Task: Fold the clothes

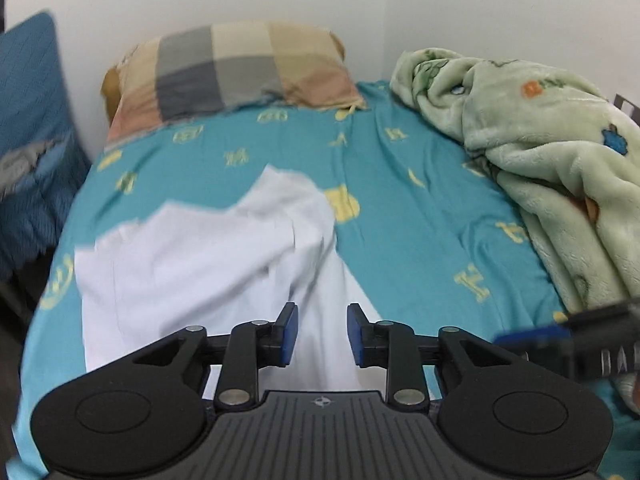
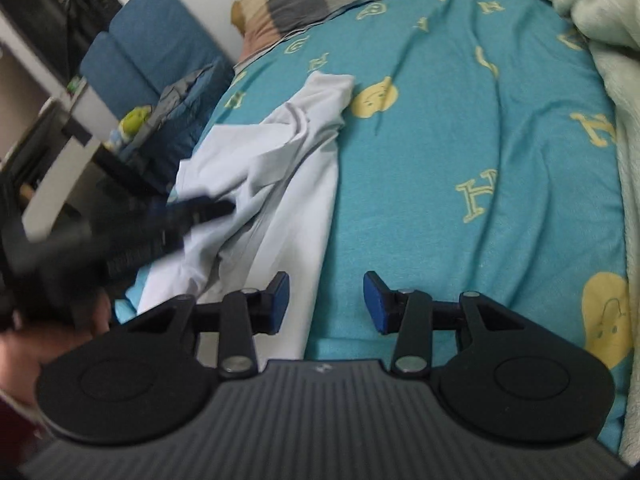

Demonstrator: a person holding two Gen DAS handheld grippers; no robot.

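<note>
Both grippers' jaws gape empty over the white garment (image 1: 208, 264); plaid pillow (image 1: 236, 68) and green blanket (image 1: 552, 152) lie beyond.

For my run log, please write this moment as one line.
task: fold clothes | left tongs: open, over white garment | right tongs: open, empty | garment: rumpled on teal bedsheet

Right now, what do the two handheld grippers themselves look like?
Both are alike: the left gripper and right gripper each have matte black linkage arms with silver rivets, two round black discs at the sides, a ribbed dark-grey centre plate bearing a small emblem, and fingers faced with blue pads. No cables show.
</note>
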